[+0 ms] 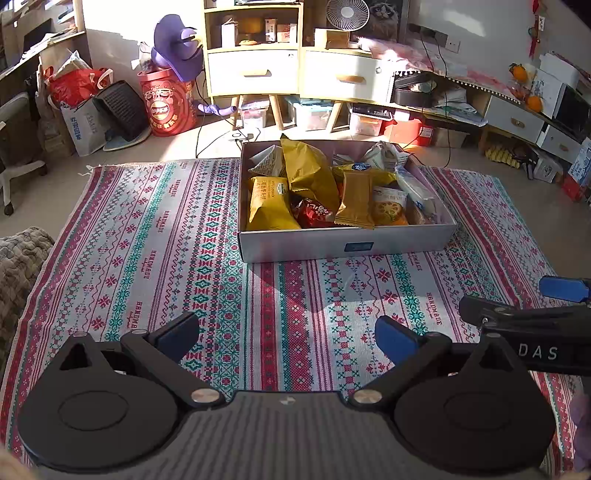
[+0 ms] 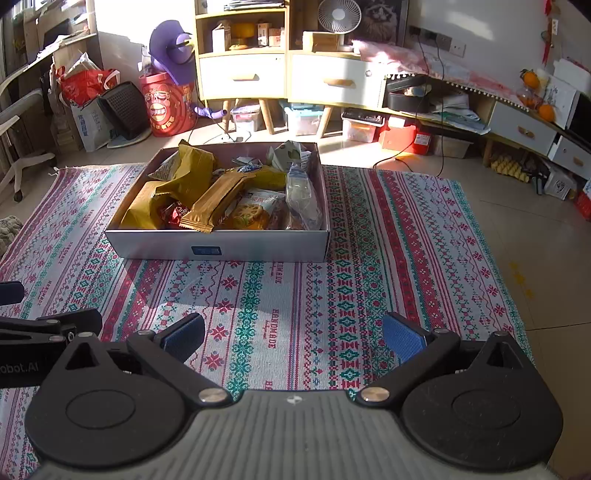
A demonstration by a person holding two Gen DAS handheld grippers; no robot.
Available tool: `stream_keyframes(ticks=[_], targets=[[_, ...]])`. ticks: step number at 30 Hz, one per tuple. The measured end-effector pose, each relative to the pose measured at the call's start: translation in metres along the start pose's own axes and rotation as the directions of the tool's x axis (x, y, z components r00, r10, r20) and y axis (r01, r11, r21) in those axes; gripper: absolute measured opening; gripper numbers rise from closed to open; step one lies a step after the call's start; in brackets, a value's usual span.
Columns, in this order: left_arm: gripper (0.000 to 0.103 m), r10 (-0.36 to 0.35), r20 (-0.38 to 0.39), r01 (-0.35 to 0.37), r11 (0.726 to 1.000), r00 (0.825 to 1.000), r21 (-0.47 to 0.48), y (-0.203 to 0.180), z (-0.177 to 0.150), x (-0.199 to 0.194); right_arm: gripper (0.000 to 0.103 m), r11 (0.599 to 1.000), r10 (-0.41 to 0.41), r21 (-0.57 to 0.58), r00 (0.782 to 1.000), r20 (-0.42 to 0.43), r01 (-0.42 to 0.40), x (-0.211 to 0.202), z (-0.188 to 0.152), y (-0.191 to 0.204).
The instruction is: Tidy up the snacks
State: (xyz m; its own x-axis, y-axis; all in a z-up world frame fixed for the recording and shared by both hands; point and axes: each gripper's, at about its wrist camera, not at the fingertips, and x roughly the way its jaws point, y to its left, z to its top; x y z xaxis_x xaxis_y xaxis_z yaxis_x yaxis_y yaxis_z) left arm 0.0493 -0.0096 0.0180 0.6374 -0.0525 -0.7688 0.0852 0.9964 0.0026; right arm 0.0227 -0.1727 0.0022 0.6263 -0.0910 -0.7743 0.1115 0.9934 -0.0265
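Red packet half buried under yellow bags; box label print blurred; right gripper cut off at right edge of left wrist view.

- Strong sunlight entered from the far left, ahead of the claws, washing out the wall there.
- Soft shadows lay on the rug just beyond the fingertips.
- Fisheye curvature bent the room's edges; corners vignetted dark.
- Both pictures stayed sharp, with slight blur at the margins.
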Motion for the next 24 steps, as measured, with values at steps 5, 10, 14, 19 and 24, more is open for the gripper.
stream_keyframes(ticks=[5,10,14,19,24], targets=[[0.103,0.000,-0.007,0.000,1.000,1.000,-0.002,-0.0004,-0.0004,0.0009,0.102,1.000,0.000,-0.001,1.000,0.000,0.000,-0.0002,0.0002,0.0000],[0.103,-0.009,-0.017,0.008,1.000,1.000,-0.010,0.0004,-0.0010,0.0022,0.102,1.000,-0.001,0.001,1.000,0.000,0.001,-0.0001,0.0004,-0.0003],[0.103,0.003,-0.013,-0.003,1.000,1.000,-0.013,0.0009,-0.0009,0.0024,0.102,1.000,-0.006,0.008,1.000,0.004,0.006,-0.0003,-0.0009,-0.0020],[0.103,0.012,-0.015,-0.012,1.000,1.000,-0.012,0.0012,-0.0012,0.0038,0.102,1.000,-0.010,0.019,1.000,0.016,0.010,-0.0019,-0.0024,-0.0036],[0.103,0.014,-0.022,-0.015,1.000,1.000,-0.013,0.0037,-0.0014,0.0036,0.103,0.999,-0.025,0.031,1.000,0.010,0.025,0.0040,-0.0057,-0.0020]])
